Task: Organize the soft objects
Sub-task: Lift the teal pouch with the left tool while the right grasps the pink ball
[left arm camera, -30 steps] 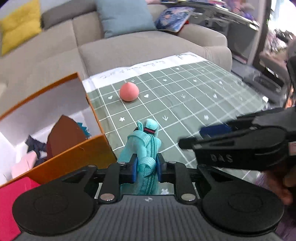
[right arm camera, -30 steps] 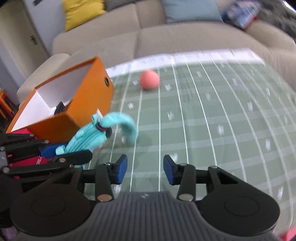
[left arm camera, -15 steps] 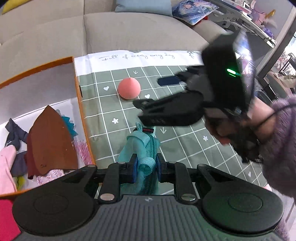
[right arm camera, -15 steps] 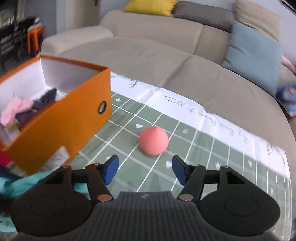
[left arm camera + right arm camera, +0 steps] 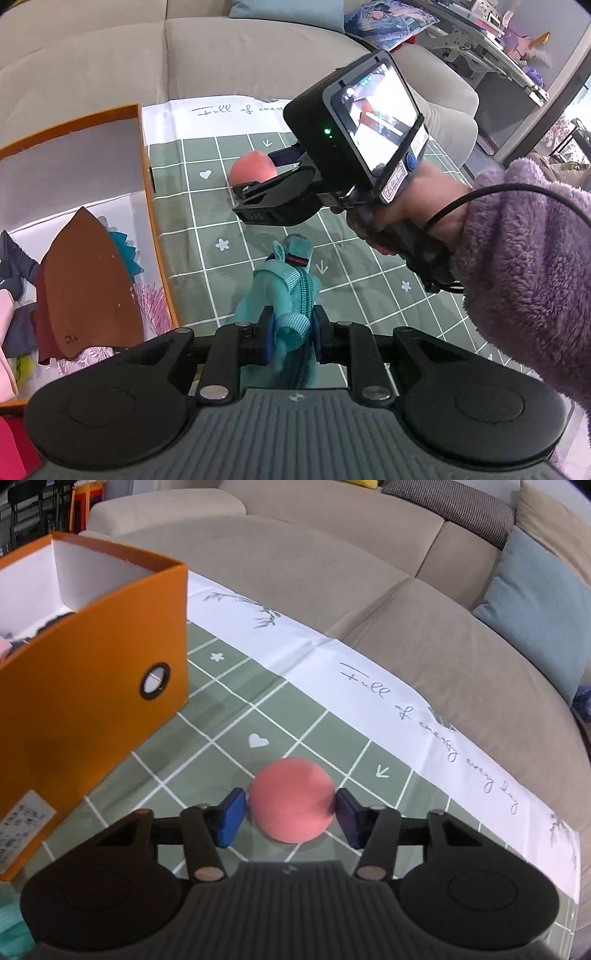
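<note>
My left gripper (image 5: 290, 338) is shut on a teal zippered pouch (image 5: 286, 288) and holds it above the green checked cloth, just right of the orange box (image 5: 155, 221). My right gripper (image 5: 291, 818) is open, its blue pads on either side of a pink ball (image 5: 293, 799) that rests on the cloth; whether the pads touch it I cannot tell. In the left wrist view the right gripper (image 5: 258, 177) reaches over the ball (image 5: 253, 168). The box (image 5: 92, 672) holds a brown leather piece (image 5: 88, 288) and several soft items.
The green checked cloth (image 5: 295, 716) covers the table, with a white lettered border at the far edge. A beige sofa (image 5: 332, 572) with a blue cushion (image 5: 539, 605) stands behind. A red object (image 5: 11, 454) lies at the lower left.
My right gripper moved forward across the cloth to the pink ball, and its fingers now straddle it. My left gripper kept hold of the teal pouch and rose beside the box.
</note>
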Tool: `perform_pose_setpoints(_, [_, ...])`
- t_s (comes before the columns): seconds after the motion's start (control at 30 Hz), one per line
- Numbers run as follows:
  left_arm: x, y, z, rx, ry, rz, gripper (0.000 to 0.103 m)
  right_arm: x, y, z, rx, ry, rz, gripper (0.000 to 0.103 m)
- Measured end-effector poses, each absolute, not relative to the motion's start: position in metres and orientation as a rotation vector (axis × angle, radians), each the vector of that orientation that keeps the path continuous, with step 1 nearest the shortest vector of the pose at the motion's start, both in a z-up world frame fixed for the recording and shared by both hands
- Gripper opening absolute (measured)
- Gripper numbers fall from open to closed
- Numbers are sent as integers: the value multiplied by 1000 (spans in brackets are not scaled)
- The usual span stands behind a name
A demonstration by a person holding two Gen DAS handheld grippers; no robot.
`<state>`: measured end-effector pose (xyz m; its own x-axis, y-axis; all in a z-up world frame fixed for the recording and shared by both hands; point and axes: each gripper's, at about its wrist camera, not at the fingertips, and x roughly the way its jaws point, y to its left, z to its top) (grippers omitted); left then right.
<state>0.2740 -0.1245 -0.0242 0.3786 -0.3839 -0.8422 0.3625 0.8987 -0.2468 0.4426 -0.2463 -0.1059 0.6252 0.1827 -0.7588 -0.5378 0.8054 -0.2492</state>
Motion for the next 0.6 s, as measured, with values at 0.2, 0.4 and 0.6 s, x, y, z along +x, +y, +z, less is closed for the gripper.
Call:
perform_pose_setpoints(0.2, [273,-122,-22,-31,1086,-479,22,440,-246,-106,-476,792,411,41])
perform_pose_setpoints(0.4, [266,-118,-14,-37,1075,-481,22,432,-245,-98,-481,796,406,39])
perform_pose_setpoints(0.6, [250,-111,0,-43,1053,-487,22,408,-244,-76,-507,786,406,39])
